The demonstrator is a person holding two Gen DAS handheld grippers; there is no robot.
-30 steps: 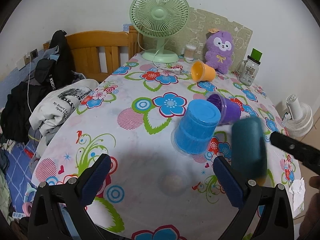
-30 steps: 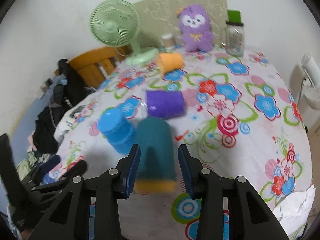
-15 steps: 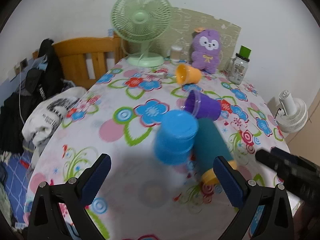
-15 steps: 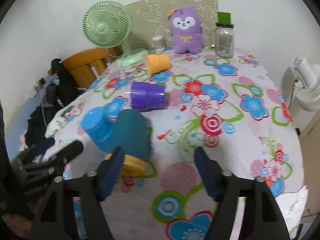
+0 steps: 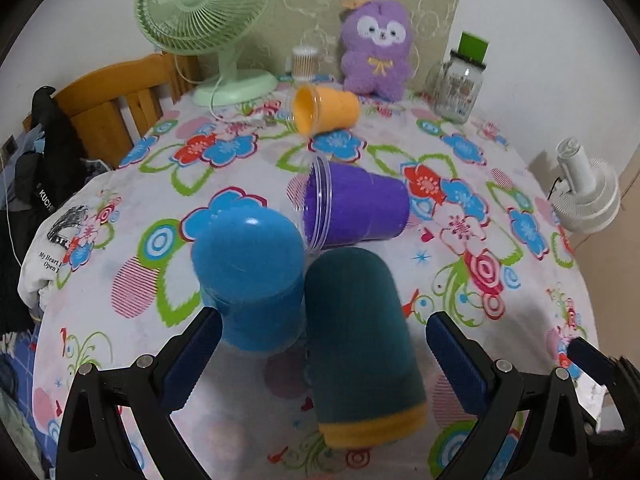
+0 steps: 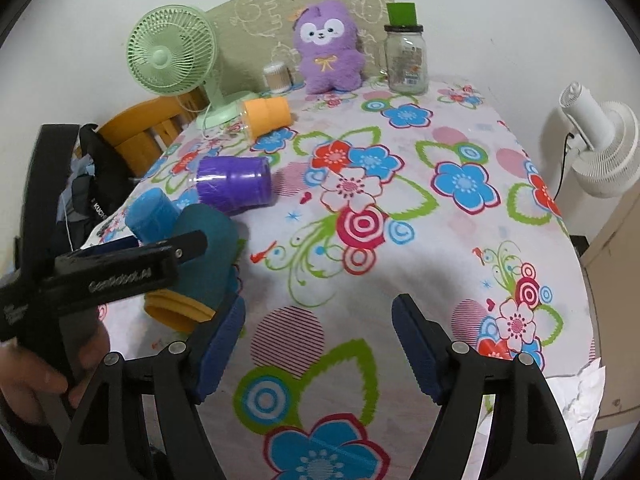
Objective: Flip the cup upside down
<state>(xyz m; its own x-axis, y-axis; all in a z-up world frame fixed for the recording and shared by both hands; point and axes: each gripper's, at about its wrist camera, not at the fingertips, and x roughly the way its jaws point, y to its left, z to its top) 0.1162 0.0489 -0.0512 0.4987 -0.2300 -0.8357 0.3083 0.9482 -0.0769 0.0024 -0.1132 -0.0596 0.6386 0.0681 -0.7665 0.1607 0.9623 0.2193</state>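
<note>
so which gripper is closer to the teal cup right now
Left. The left gripper is open with the teal cup standing between its jaws. The right gripper, also open, sits off to the cup's right over bare tablecloth.

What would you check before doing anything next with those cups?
1. Teal cup upside down, yellow rim on the tablecloth: ok.
2. Blue cup inverted: ok.
3. Purple cup flipped: not ok, on its side.
4. Orange cup flipped: not ok, on its side.
5. Left gripper open: ok.
6. Right gripper open, empty: ok.
</note>
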